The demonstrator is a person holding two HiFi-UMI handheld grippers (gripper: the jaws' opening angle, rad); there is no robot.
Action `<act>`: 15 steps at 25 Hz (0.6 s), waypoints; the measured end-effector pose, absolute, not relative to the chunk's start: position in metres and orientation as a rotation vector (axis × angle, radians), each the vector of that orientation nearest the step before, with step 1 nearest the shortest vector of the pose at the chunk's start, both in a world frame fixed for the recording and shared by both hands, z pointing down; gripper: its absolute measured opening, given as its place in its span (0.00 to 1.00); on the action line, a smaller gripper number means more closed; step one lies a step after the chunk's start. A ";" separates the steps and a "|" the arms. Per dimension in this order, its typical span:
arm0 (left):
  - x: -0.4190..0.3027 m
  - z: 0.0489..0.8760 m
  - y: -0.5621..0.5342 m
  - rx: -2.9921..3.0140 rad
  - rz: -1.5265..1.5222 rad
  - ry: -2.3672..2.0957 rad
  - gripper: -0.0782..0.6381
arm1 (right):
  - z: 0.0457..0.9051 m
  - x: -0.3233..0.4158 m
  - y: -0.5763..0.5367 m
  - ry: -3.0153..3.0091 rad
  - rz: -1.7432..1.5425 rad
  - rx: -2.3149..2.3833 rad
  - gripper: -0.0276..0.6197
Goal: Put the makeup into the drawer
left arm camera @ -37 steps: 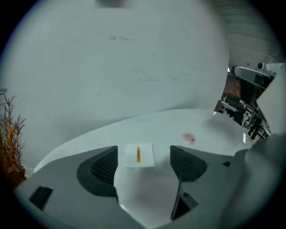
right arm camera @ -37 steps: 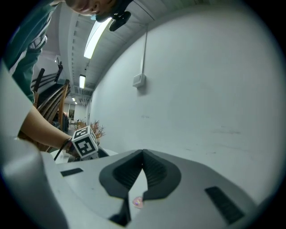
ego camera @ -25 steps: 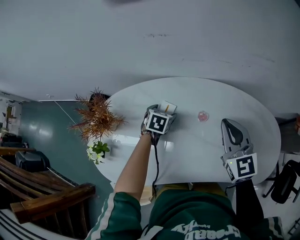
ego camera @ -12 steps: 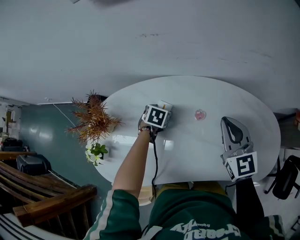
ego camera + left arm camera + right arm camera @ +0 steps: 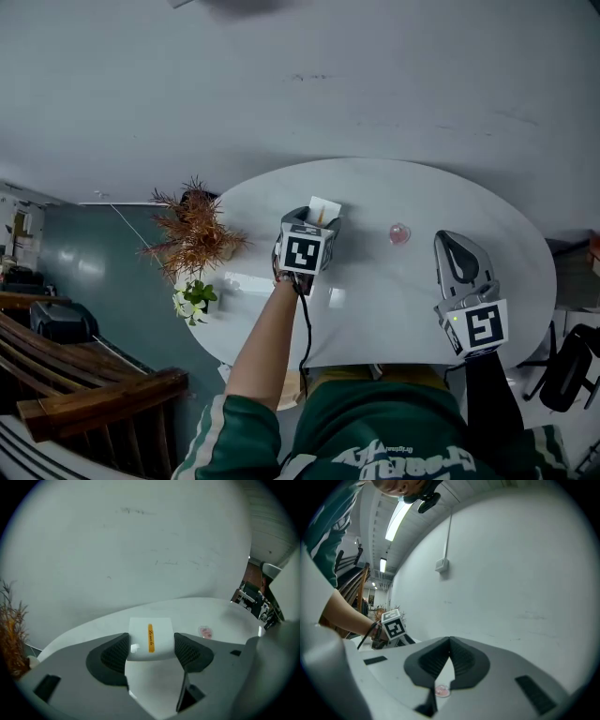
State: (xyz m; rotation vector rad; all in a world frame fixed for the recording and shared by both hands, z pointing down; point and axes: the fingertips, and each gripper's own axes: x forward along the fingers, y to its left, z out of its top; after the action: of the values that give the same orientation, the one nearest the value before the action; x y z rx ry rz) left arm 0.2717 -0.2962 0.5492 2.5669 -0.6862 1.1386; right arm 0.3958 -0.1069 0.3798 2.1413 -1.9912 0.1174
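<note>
Left gripper: jaws, just closing in, pinch a small white box with an orange label strip above the glossy white oval table. Small round pink makeup piece lies on bare tabletop between the grippers, touching neither. Right gripper: jaws pressed together, empty. Dried russet plant and small white-flowered pot stand at the left rim.

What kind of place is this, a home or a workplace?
Probably a workplace or studio corner: a white oval table against a bare wall, ceiling strip lights, a dried plant beside it.
</note>
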 end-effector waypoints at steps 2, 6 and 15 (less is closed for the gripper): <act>0.267 0.525 -0.294 2.612 1.073 -0.766 0.54 | 0.373 0.394 -0.108 -2.002 0.096 2.147 0.05; 0.259 0.476 -0.284 2.694 0.918 -0.893 0.54 | 0.356 0.390 -0.109 -2.033 0.051 2.158 0.05; 0.235 0.388 -0.240 2.792 0.592 -1.065 0.54 | 0.331 0.365 -0.109 -2.121 -0.024 2.125 0.05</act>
State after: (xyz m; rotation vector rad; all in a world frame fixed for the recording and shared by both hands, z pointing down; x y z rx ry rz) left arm 0.2348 -0.2404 0.3876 2.7923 -1.0652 0.5917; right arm 0.3652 -0.1089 0.3311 2.1245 -2.1209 -0.0235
